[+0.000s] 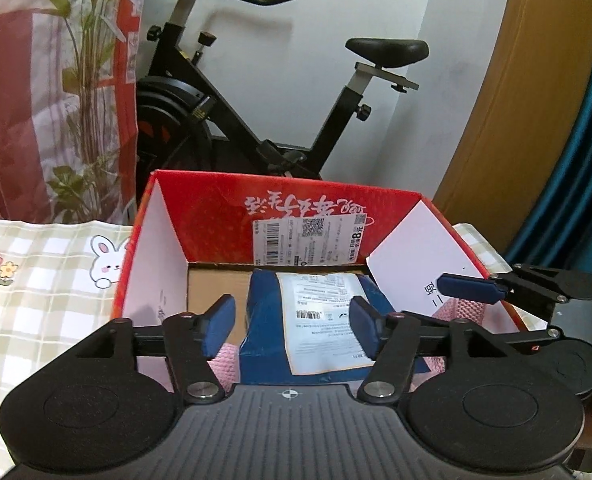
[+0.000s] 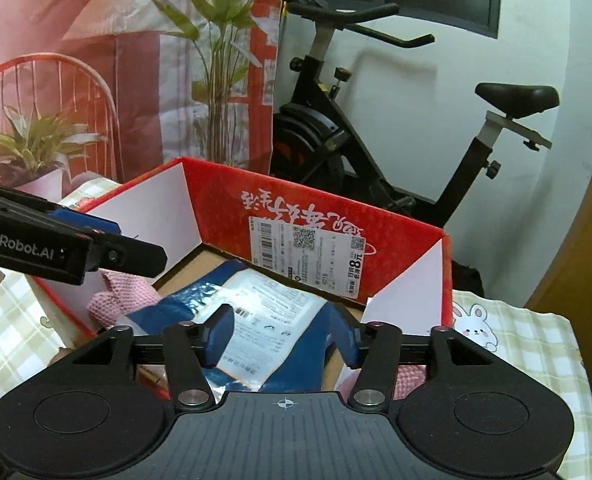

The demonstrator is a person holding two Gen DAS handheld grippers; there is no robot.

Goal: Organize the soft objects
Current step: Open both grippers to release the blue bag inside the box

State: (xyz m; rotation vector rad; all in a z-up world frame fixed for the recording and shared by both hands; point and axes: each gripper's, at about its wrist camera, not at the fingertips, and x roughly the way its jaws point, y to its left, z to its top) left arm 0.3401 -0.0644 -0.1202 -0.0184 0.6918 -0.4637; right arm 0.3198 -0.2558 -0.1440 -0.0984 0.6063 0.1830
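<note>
A red cardboard box (image 1: pixel 216 208) (image 2: pixel 216 192) stands open on a checked cloth. Inside it a blue soft parcel (image 1: pixel 324 312) (image 2: pixel 264 304) with a white shipping label lies on a pink knitted cloth (image 1: pixel 226 364) (image 2: pixel 124 292). My left gripper (image 1: pixel 292 328) reaches into the box with its blue pads on either side of the parcel, a gap showing at the left pad. My right gripper (image 2: pixel 282 336) straddles the same parcel from the other side, pads apart from it. Each gripper also shows in the other's view: the right gripper (image 1: pixel 468 288) and the left gripper (image 2: pixel 76 232).
A black exercise bike (image 1: pixel 280 92) (image 2: pixel 376 140) stands behind the box against a white wall. The checked cloth with rabbit print (image 1: pixel 36 280) (image 2: pixel 516 340) covers the surface. A red printed hanging with plants (image 1: pixel 56 80) is at the left, a wooden door (image 1: pixel 516 100) at the right.
</note>
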